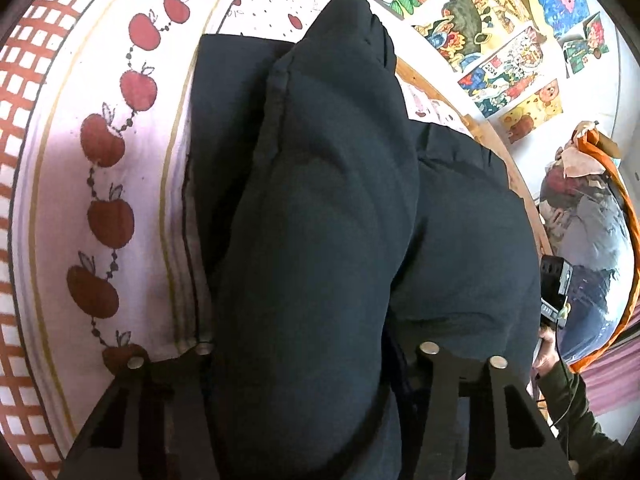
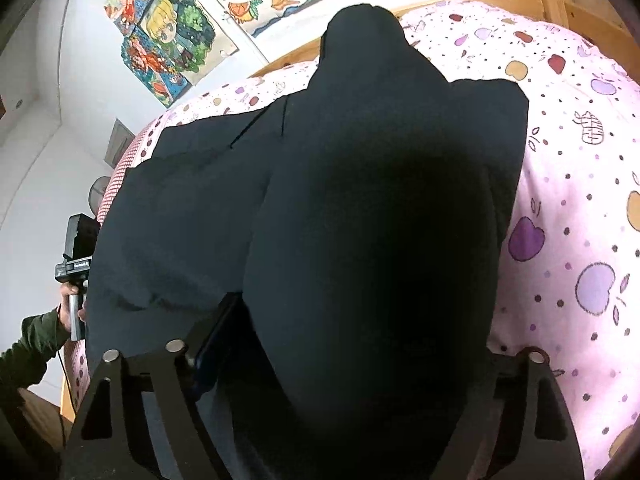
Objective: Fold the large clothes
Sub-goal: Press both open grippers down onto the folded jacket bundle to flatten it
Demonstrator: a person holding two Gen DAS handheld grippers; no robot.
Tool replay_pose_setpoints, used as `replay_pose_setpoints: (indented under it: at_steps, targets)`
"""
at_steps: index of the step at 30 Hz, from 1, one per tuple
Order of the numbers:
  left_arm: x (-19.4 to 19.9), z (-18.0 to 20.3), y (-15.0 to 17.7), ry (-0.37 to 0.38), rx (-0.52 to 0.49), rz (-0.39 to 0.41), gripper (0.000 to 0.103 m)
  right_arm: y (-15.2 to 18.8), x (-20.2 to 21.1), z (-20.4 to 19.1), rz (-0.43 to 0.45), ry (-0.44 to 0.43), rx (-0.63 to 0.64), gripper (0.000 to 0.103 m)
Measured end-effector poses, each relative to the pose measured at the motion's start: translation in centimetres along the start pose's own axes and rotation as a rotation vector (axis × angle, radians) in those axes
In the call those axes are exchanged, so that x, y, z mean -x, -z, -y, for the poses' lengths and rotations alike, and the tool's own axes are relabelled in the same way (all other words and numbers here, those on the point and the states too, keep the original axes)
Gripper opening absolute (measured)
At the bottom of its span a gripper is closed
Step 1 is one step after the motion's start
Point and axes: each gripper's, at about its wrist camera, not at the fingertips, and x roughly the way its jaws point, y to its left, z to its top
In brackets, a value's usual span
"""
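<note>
A large dark navy padded garment [image 1: 320,208] is spread on a bed covered by a pink sheet printed with apples and dots [image 2: 572,208]. A thick puffy fold of the garment is raised above the flatter body of the garment and bulges between the fingers of each gripper. The step in hand is judged to be a fold in progress, with one portion being carried over the rest of the garment. The next move is judged to call for the raised portion to be laid squarely onto the garment's body, edges matched, and both holds then released together.

The left gripper [image 1: 316,354] is seen with its fingers set wide, and the gap is filled by the garment's bulk; a grip on the fabric is judged likely, though the finger pads are hidden. The right gripper [image 2: 344,354] is likewise set wide, with a dark fold of the garment packed between its fingers and its far finger partly covered.

Beyond the garment, a wooden bed frame [image 2: 552,4] and a white wall hung with coloured drawings [image 2: 176,40] are noted. A white border cloth with red apples [image 1: 112,144] lies beside the garment.
</note>
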Motion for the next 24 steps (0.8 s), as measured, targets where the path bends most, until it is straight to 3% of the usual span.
replay_pose_setpoints:
  at_steps: [6,9,18,24]
  targets:
    - [1.5,2.1,0.6,-0.053,-0.016,0.056,0.031,-0.3,2.0,-1.3,0.055,0.028,-0.003,0.037]
    - [3.0,3.1,0.8,-0.054,-0.004,0.077,0.026,-0.7,3.5,-1.4,0.086,-0.041,-0.082,0.021]
    - [9.6,8.1,2.3,-0.022,-0.094,0.153,0.023,-2.1,8.8,-8.7,0.142,-0.034,0.022,0.018]
    - [14.0,8.0,5.0,-0.012,-0.085,0.175,0.023,-1.3,12.0,-11.0,0.155,-0.060,0.016,0.018]
